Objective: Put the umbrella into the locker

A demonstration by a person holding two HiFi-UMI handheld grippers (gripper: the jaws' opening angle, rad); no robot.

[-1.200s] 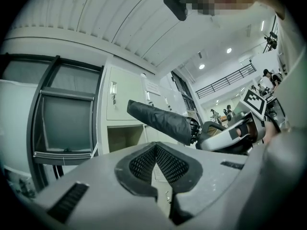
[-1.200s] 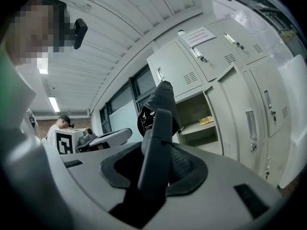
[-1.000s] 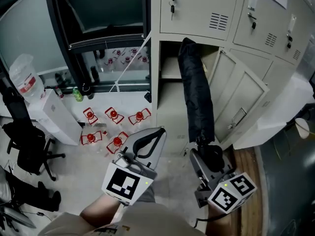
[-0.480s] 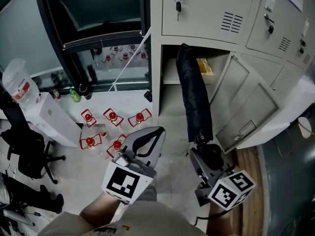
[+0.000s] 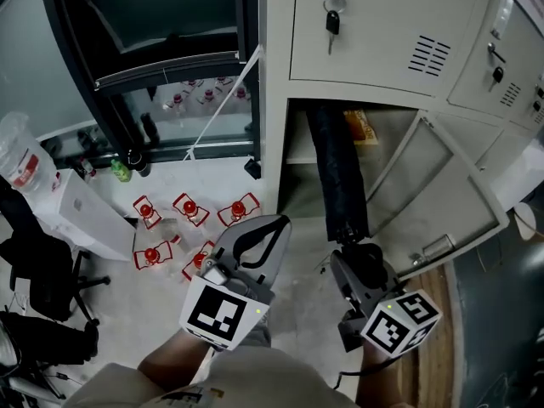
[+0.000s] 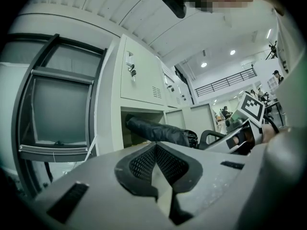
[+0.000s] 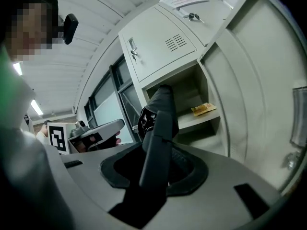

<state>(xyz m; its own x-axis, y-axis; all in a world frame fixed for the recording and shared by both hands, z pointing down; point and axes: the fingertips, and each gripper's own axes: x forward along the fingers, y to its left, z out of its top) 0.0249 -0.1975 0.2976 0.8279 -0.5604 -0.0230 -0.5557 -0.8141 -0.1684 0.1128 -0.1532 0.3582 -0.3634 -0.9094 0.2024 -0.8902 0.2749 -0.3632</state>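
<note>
The long black folded fabric umbrella (image 5: pixel 338 172) is probably light. Its shaft looks stiff, while the loose cloth around it is likely soft and a little slick, so the dark hard handle at its lower end seems the surest place to grip. Held only there, the length may sway and its far end may knock the frame.

The right gripper (image 5: pixel 364 270), at the lower right of the head view, has its jaws clamped on that handle. In the right gripper view the handle stands upright between them, with the wrapped canopy running away beyond the jaw tips.

The umbrella rises toward the upper centre of the head view. Its far end is already inside the open lower compartment of the pale grey metal locker (image 5: pixel 297 147), just left of a yellow packet (image 5: pixel 361 126) on the shelf. The compartment door (image 5: pixel 433 185) hangs wide at the right.

The left gripper (image 5: pixel 276 228), at lower centre, has its jaws together on nothing and is well apart from the umbrella.
</note>
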